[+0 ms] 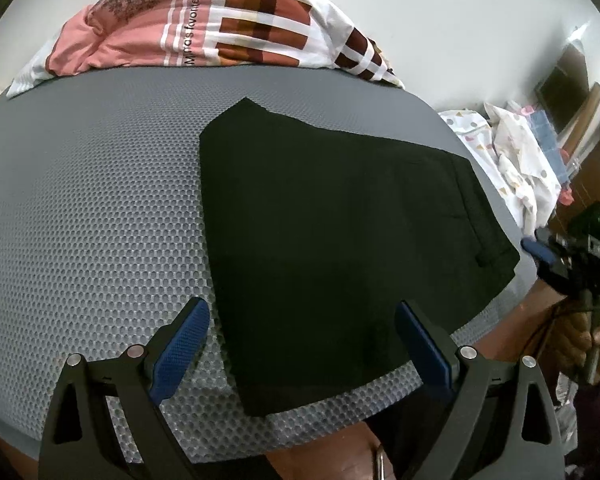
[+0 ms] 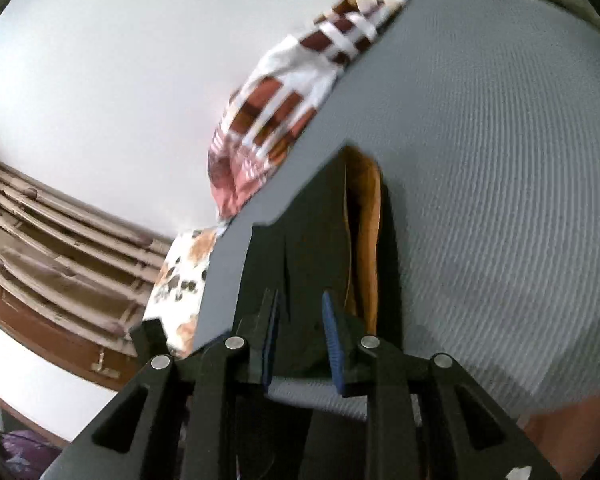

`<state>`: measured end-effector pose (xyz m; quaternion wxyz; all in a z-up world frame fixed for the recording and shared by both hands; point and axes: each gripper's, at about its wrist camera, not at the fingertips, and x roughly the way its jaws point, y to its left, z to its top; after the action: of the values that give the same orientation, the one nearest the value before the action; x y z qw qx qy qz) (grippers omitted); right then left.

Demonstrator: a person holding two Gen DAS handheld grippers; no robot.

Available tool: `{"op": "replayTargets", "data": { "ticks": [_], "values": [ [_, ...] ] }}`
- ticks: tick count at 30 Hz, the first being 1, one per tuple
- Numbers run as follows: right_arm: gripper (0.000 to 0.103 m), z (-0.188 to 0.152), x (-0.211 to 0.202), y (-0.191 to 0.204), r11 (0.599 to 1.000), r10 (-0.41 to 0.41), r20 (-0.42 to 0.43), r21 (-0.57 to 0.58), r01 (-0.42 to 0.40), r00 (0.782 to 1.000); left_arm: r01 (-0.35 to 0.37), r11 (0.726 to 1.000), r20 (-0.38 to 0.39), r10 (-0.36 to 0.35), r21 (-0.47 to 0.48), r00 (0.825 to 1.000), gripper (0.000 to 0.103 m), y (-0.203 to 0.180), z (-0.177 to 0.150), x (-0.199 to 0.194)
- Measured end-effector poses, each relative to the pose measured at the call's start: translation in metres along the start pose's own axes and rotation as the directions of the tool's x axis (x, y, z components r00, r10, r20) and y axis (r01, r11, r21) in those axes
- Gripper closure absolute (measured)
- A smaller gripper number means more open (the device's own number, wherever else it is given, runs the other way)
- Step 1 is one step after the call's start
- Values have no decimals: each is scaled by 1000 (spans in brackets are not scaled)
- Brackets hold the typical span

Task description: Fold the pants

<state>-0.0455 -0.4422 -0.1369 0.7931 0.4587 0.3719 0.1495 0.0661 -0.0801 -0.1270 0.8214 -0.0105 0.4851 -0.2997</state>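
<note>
Black pants lie folded flat on the grey honeycomb mat. Their waistband is at the right near the mat's edge. My left gripper is open and empty above the pants' near edge, its blue pads wide apart. My right gripper shows at the far right of the left wrist view, beside the waistband end. In the right wrist view the right gripper is partly open, jaws a narrow gap apart, over the pants, whose orange lining shows. That view is blurred.
A pink, white and brown patterned quilt is bunched at the mat's far edge, also in the right wrist view. A white dotted cloth lies off the mat's right side. A wooden bed frame is beyond the mat.
</note>
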Motion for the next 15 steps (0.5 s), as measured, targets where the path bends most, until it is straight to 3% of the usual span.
{"op": "replayTargets", "data": {
  "ticks": [5,8,15],
  "values": [
    [80,-20,16,-11,998,3,-49,63,0,999,-6,1000,-7,6,8,1000,9,-1,-2,0],
    [80,-22,24,-20,993,-33,-66,112,41,997,-5,1000,-16,5,-5,1000,9,1,-2,1],
    [80,-19,16,-28,985,-9,-37,174,15,999,5,1000,-14,-5,-12,1000,9,2,-4,0]
  ]
}}
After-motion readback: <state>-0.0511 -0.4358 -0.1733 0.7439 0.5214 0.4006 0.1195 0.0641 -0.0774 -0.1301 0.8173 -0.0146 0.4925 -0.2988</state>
